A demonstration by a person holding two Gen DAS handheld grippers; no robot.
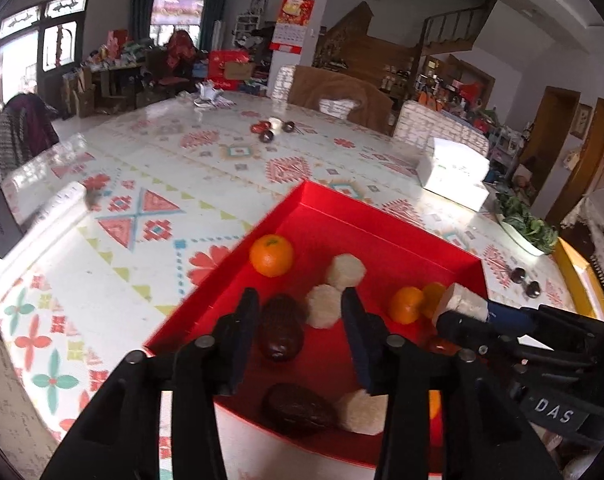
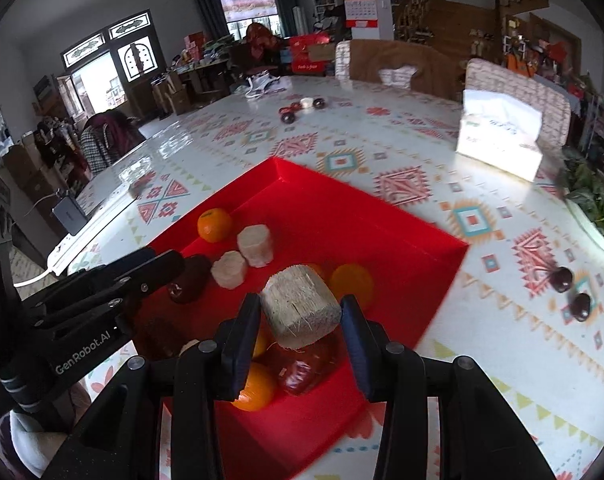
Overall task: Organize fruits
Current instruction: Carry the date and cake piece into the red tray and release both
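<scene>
- We've got the red tray [image 2: 441, 252] sitting on the patterned desk [image 2: 421, 152], and most of the fruit is already inside it.
- Our right tool [image 2: 300, 312] is clenched on a pale cane chunk [image 2: 300, 306], fibrous cut end facing the camera, held above the tray's near-right part (from the left wrist view the same chunk [image 1: 463, 302] shows at the tip of that tool [image 1: 457, 312]).
- Our left tool [image 1: 300, 316] is spread wide with nothing between the fingers, hovering over the tray's near-left side.
- In the tray: one orange [image 1: 271, 255] near the left wall, two pale round pieces [image 1: 345, 271] beside each other mid-tray, a dark fruit [image 1: 282, 328] under the left tool, another dark one [image 1: 298, 404] at the front edge beside a third pale piece [image 1: 361, 412].
- Two more oranges [image 1: 407, 304] sit touching, just beside the held chunk.
- Under the right tool there's an orange [image 2: 258, 390] and something red and shiny [image 2: 302, 372] (can't tell what).
- Outside the tray: two dark round fruits [image 2: 561, 278] on the desk to the right, and a white tissue box [image 2: 501, 136] farther back.
</scene>
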